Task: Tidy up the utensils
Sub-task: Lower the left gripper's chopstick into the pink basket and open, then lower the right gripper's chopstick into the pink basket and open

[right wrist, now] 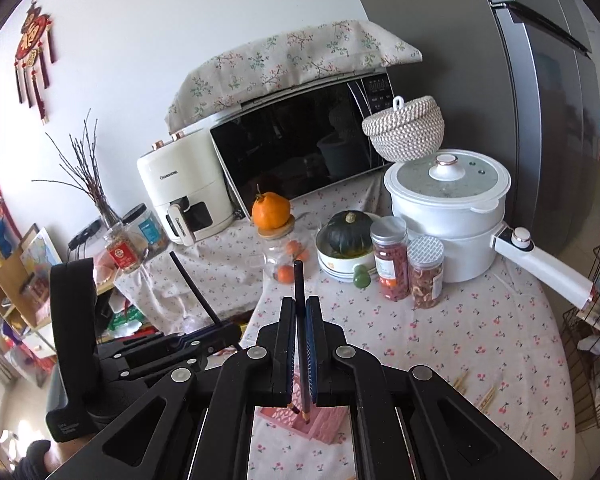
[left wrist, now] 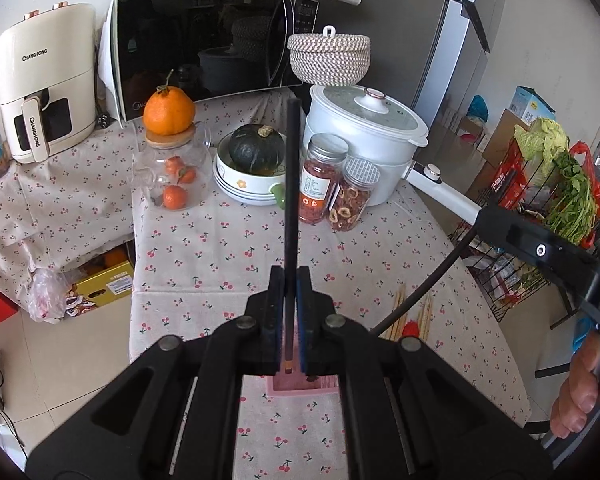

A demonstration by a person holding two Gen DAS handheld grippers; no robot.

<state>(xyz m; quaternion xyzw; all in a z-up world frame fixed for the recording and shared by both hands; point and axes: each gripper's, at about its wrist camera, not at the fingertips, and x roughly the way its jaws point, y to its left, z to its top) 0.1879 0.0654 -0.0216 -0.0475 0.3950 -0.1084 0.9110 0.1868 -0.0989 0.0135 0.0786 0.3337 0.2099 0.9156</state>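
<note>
The tools hide most of the pink box (right wrist: pixel 324 420). Each tool, left (left wrist: pixel 290 312) and right (right wrist: pixel 300 344), is clamped on a black chopstick (left wrist: pixel 291 184).

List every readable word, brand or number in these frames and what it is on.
"CHANGHONG": air fryer body, and again on its drawer handle.
Microwave panel digits: too blurred.
Jar labels: too small.
Red wall ornament: character unclear.
Floor boxes: print unreadable.

A home kitchen: a microwave (left wrist: pixel 204 44), an air fryer (left wrist: pixel 46 80), a fridge (right wrist: pixel 548 120) and a cooking pot (left wrist: pixel 364 136) surround a cloth-covered bench (left wrist: pixel 228 248).
</note>
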